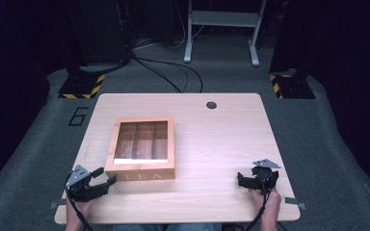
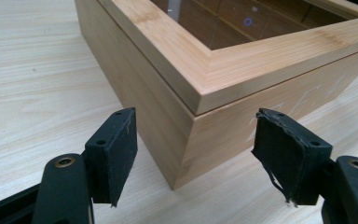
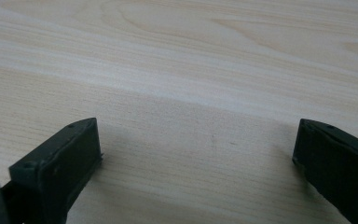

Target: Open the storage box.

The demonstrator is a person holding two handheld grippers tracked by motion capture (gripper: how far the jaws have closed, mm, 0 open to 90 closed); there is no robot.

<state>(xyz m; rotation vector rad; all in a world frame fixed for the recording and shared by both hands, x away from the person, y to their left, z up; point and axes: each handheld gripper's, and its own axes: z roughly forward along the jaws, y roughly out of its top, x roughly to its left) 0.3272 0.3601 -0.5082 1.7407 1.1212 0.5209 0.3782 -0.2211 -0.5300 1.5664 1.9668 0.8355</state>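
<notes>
A wooden tea box (image 1: 144, 174) with a glass-paned lid lies left of the table's middle, its lid down and pale letters on its front wall. My left gripper (image 1: 105, 177) sits at the box's near left corner. In the left gripper view that corner of the box (image 2: 223, 79) stands between the two black pads (image 2: 114, 154), and neither pad touches the wood. My right gripper (image 1: 243, 180) rests near the front right of the table, a hand behind it. Its jaws (image 3: 196, 154) stand wide apart over bare wood with nothing between them.
The light wooden table (image 1: 212, 144) has a dark round cable hole (image 1: 211, 105) near its far edge. Beyond it on the grey floor are cables, a white stand (image 1: 221, 29) and two bases with yellow-black stripes (image 1: 82, 86).
</notes>
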